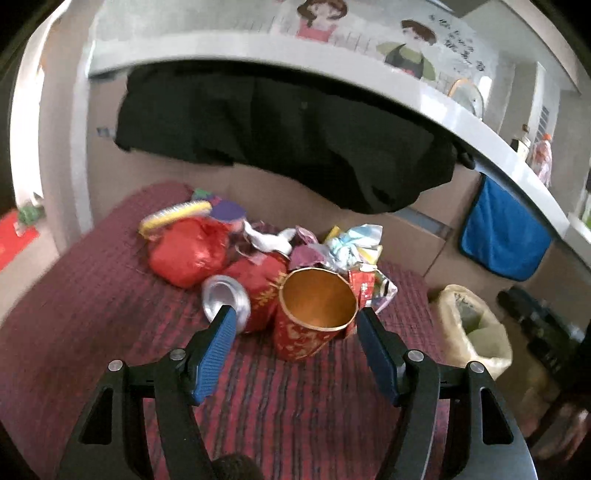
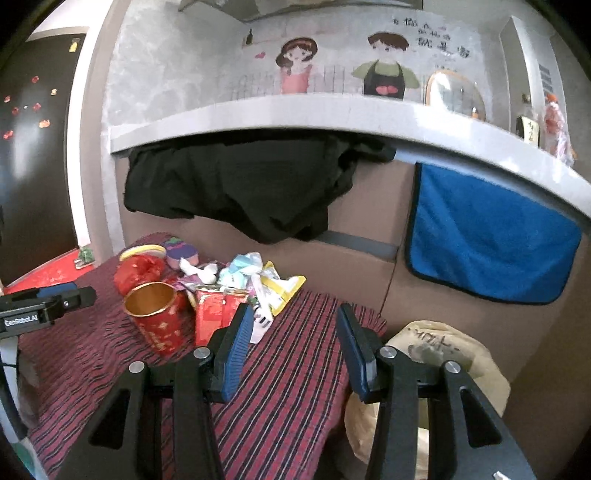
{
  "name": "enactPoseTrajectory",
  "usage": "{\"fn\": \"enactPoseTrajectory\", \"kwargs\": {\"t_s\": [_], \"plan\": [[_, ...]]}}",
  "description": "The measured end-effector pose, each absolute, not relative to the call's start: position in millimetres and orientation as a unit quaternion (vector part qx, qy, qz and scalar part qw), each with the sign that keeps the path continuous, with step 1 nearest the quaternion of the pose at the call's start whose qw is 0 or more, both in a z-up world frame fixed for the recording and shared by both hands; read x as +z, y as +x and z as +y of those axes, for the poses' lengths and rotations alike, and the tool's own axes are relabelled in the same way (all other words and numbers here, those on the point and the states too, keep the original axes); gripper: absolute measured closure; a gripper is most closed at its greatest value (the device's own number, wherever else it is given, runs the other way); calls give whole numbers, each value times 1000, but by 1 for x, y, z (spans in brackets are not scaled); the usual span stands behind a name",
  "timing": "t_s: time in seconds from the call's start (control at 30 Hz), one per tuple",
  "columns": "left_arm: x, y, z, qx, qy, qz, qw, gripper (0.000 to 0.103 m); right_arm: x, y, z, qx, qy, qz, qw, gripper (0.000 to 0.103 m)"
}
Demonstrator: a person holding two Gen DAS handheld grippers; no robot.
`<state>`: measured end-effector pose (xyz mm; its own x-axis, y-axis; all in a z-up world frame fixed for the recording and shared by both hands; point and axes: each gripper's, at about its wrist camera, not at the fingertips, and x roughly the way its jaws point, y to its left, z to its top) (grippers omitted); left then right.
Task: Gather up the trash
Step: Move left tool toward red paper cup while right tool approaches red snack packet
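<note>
With the left gripper (image 1: 295,325) spread wide around the upright red cup (image 1: 314,314), better to close squarely on its walls, avoiding the can (image 1: 225,299) at 9 o'clock, right gripper (image 2: 291,332) parted and empty.

From my left wrist camera, the silver aluminium can (image 1: 225,301) lying on its side is partly covered by my left gripper's (image 1: 293,319) blue ribbed finger pad (image 1: 218,347), and I cannot tell what brand the can is. From the right wrist camera, the pale yellowish plastic bag (image 2: 439,354) beside the table sits partly behind my right gripper's (image 2: 291,330) black frame, its dark markings too smeared to read, and the left gripper is cut off by the left edge. The black handwritten characters on the grey wall (image 2: 432,35) are too blurred for me to read.
</note>
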<state>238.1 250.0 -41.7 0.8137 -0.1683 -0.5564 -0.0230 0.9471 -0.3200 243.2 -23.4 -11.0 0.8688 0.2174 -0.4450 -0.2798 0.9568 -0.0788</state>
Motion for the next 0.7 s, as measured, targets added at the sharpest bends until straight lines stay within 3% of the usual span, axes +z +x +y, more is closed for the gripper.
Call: {"fn": "enactPoseTrajectory", "kwargs": {"t_s": [0.07,0.13,0.3,0.37,0.43,0.5,0.7], "plan": [[-48,258,248,-38,-168,326,930,38,-21,254,-25,126,-68,235,961,59],[-55,274,246,-33,-173,340,924,49,-34,264,-27,128,-62,256,956,59],[-75,297,247,-34,-197,376,905,56,-56,273,-34,127,-58,278,950,60],[-82,303,244,-32,-196,389,900,65,-61,276,-35,127,-60,283,949,60],[-85,305,241,-34,-189,393,899,86,-65,280,-35,128,-60,289,947,60],[-82,301,242,-35,-186,379,906,94,-66,285,-31,134,-59,294,944,60],[-51,266,254,-15,-176,312,933,97,-58,289,3,196,-79,290,933,60]]}}
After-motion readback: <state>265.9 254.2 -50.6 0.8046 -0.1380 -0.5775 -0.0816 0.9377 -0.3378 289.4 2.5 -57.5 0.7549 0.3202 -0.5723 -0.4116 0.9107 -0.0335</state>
